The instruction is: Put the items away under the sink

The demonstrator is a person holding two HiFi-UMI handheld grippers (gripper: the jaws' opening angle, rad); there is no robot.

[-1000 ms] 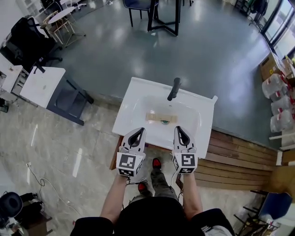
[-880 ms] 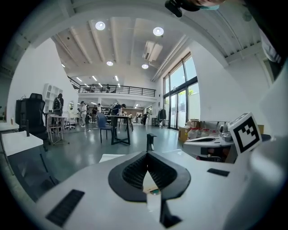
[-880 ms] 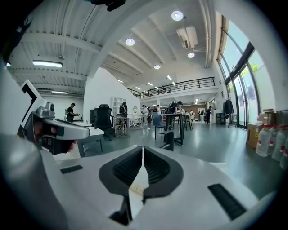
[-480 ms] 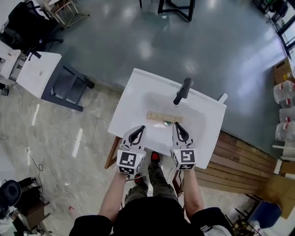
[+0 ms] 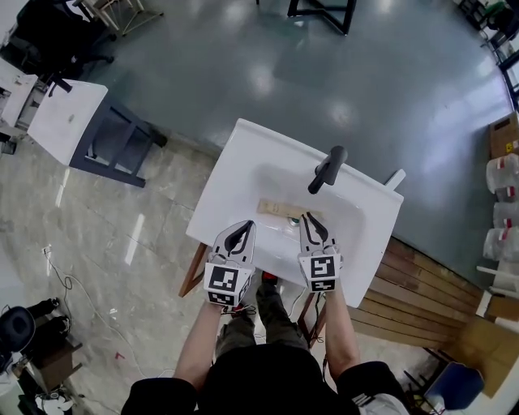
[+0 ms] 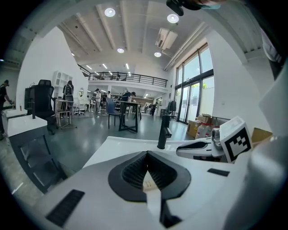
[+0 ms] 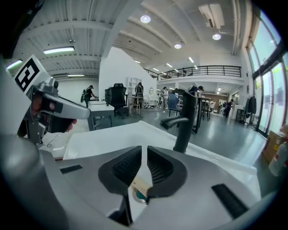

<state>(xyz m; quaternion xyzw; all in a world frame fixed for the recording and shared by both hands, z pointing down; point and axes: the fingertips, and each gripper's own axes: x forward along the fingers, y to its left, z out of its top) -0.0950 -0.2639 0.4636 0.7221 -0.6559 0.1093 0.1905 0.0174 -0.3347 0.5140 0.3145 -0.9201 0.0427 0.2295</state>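
Advancing further over the sink [image 5: 235, 162], the left gripper [image 5: 241, 230] and right gripper [image 5: 311, 220] are keeping their jaws pressed together, empty. A flat, pale tan strip [image 5: 278, 208] is lying in the sink's basin.

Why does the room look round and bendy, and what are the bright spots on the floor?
Left gripper view and right gripper view: a wide lens curves the ceiling and blacks out the corners. Head view: the glossy floor mirrors lamps as pale glare.

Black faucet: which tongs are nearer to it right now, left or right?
Right. The right tongs are over the sink, just in front of the faucet; the left tongs are over its front rim, farther to the left.
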